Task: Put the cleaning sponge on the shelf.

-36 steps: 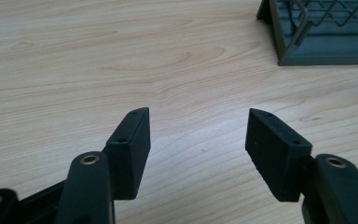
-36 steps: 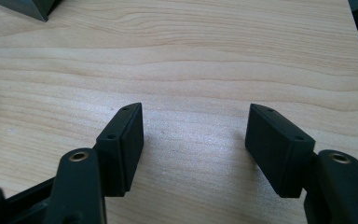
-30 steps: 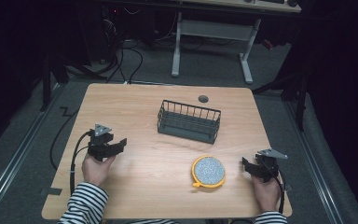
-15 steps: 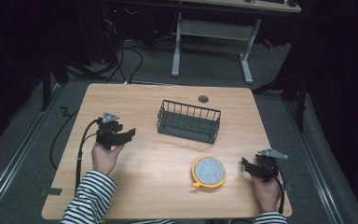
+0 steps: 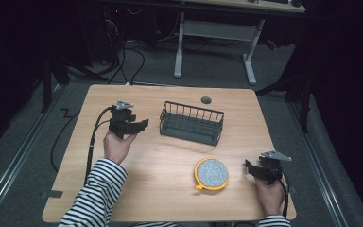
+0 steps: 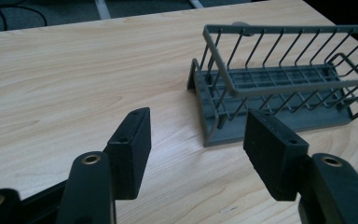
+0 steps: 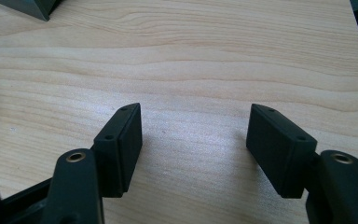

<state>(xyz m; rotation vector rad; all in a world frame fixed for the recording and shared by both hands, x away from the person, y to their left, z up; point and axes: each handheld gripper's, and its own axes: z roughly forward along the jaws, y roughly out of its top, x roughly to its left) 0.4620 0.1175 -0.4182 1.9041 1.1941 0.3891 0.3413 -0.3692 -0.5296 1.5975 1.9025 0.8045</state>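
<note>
From above, the left gripper points at the wire basket, just ahead of its fingers. The right gripper rests on the desk, fingers apart.

In the left gripper view, the fingers are wide, holding nothing. The basket looks light and stiff; grab its top rim.

In the right gripper view, wide fingers hold nothing.

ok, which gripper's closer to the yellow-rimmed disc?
Right. The right gripper sits just beside the disc, apart from it; the left gripper is farther off, up by the wire basket.
</note>
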